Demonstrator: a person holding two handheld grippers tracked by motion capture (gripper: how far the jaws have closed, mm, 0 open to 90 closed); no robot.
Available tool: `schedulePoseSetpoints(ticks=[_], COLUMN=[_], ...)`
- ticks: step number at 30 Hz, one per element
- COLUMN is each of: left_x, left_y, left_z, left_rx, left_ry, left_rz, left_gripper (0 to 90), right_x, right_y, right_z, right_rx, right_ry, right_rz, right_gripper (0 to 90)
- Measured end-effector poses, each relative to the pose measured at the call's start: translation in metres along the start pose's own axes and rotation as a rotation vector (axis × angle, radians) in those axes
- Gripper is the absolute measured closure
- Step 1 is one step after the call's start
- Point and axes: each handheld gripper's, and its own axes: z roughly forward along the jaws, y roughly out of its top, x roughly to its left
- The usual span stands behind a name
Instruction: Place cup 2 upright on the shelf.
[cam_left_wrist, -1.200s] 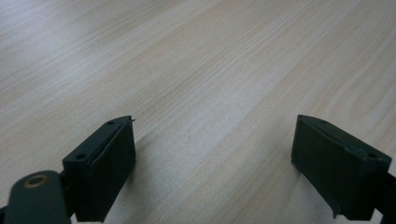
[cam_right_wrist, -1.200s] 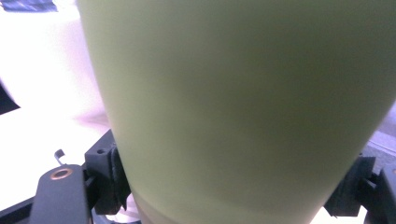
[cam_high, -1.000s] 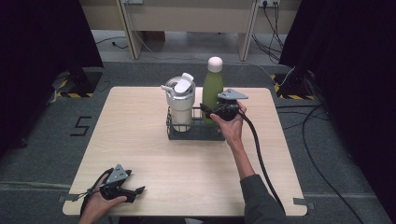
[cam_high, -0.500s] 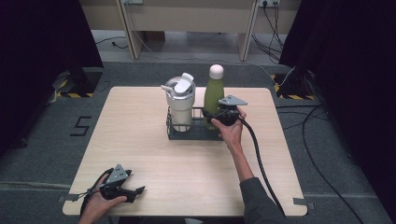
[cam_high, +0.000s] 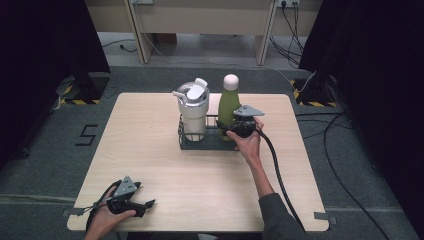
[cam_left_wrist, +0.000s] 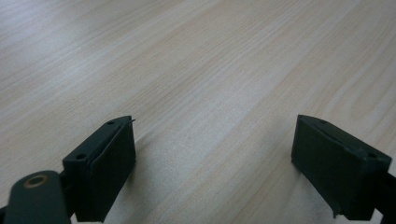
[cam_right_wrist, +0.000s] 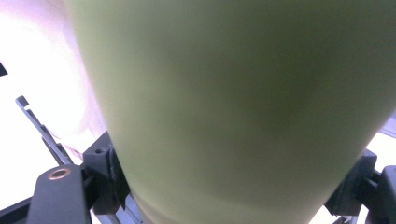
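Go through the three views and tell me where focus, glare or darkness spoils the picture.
Right gripper view: the green bottle sits so close that it is soft and out of focus, and the background at left is blown out white. Left gripper view: the table grain is sharp and evenly lit. High view: the table is well lit; both side margins fall into black.

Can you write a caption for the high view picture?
Right gripper holds green bottle in wire rack.
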Motion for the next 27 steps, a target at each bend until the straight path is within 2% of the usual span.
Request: schedulePoseSetpoints(ticks=[1, 3, 5, 7, 11, 16, 22, 27], left_x=[0.0, 0.0, 0.0, 0.0, 0.0, 0.0, 0.0, 0.0], left_y=[0.0, 0.0, 0.0, 0.0, 0.0, 0.0, 0.0, 0.0], left_z=[0.0, 0.0, 0.0, 0.0, 0.0, 0.0, 0.0, 0.0], left_rx=[-0.001, -0.001, 0.0, 0.0, -0.001, -0.001, -0.001, -0.001], left_ry=[0.0, 0.0, 0.0, 0.0, 0.0, 0.0, 0.001, 0.001], left_rz=[-0.001, -0.001, 0.0, 0.0, 0.0, 0.0, 0.0, 0.0], left_gripper=[13.0, 13.1, 13.1, 13.0, 13.0, 13.0, 13.0, 13.0], right_x=[-0.001, -0.003, -0.003, -0.003, 0.0, -0.001, 0.004, 0.01], right_y=[0.0, -0.002, -0.002, -0.001, 0.001, 0.001, 0.001, -0.004], right_z=[0.0, 0.002, 0.001, -0.002, -0.011, -0.022, -0.04, -0.054], right_rx=[0.007, 0.015, 0.007, -0.002, -0.019, -0.042, -0.079, -0.079], right_ry=[0.017, 0.042, 0.029, 0.009, 0.015, 0.004, 0.003, -0.023], right_rz=[0.004, 0.047, 0.027, 0.03, 0.063, 0.059, 0.081, 0.059], right_gripper=[19.0, 17.8, 16.5, 15.2, 15.0, 15.0, 15.0, 15.0])
